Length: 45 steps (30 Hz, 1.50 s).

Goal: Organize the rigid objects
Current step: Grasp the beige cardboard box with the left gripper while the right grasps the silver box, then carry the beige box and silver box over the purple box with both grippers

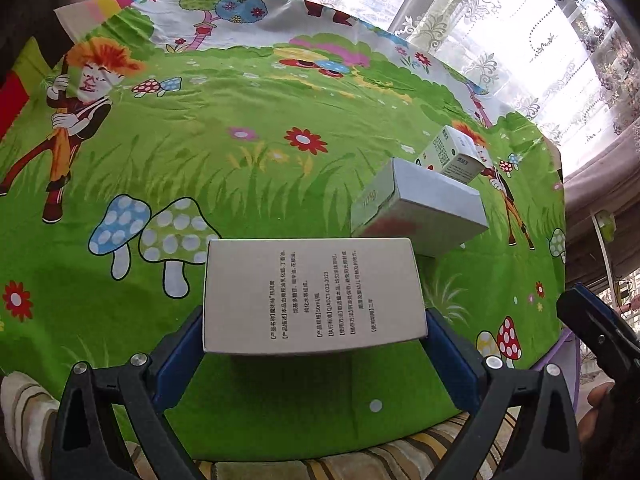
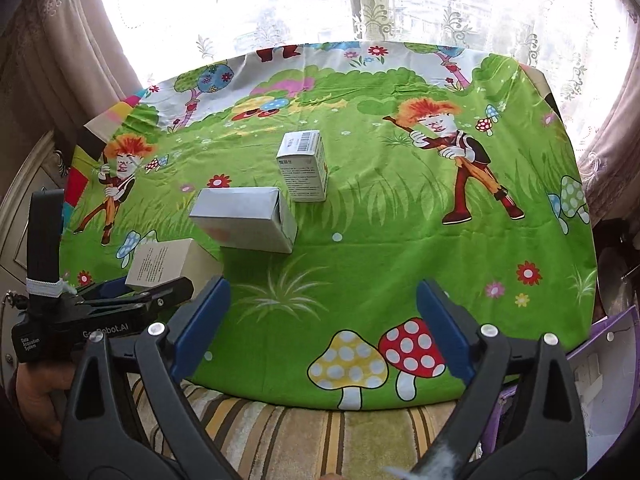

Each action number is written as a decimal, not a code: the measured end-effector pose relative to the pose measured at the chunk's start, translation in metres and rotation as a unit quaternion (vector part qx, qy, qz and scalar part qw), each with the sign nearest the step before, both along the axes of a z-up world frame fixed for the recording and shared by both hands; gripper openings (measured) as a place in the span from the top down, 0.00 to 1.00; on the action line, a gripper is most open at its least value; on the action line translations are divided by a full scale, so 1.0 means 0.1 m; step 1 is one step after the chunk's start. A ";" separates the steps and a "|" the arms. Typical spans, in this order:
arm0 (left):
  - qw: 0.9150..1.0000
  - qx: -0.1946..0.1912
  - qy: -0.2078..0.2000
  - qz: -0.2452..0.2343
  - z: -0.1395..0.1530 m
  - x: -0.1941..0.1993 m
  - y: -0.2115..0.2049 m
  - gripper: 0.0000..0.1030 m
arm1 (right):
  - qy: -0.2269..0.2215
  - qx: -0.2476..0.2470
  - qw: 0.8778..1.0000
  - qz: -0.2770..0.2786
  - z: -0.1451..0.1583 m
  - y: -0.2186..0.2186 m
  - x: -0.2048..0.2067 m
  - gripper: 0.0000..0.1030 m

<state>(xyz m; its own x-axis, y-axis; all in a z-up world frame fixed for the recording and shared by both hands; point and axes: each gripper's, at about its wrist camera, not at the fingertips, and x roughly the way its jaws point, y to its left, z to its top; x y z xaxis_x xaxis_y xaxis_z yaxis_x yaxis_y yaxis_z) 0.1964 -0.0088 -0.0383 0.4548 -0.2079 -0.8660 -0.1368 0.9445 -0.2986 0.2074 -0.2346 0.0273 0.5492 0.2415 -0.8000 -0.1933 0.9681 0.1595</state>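
Observation:
A pale grey carton (image 1: 314, 294) printed with lines of text sits between the blue pads of my left gripper (image 1: 315, 320), which is shut on its two sides just above the green cartoon tablecloth (image 1: 240, 184). The right wrist view shows the same carton (image 2: 160, 264) at the left, in that gripper (image 2: 132, 300). Beyond it a silver-grey box (image 2: 244, 220) lies flat, and a white box (image 2: 304, 164) with a barcode stands upright behind it. My right gripper (image 2: 320, 320) hangs open over the near edge of the cloth, with nothing between its fingers.
Lace curtains and a bright window (image 2: 360, 8) run behind the table's far edge. A striped cloth (image 2: 280, 432) lies below the near edge. A purple-edged white container (image 2: 600, 360) stands off the table's right side. A hand (image 2: 36, 396) holds the left gripper's handle.

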 end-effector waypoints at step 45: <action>0.998 -0.046 -0.036 0.036 -0.01 -0.23 0.42 0.01 | 0.003 -0.064 0.998 -0.016 -0.60 1.03 0.75 0.10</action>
<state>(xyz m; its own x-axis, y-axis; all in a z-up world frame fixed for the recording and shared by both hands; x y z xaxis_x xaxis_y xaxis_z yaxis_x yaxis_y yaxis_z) 0.1738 0.0328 -0.0397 0.5322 -0.2494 -0.8091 -0.1777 0.9014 -0.3948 0.2825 -0.1313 -0.0329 0.5500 0.1188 -0.8267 -0.1608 0.9864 0.0347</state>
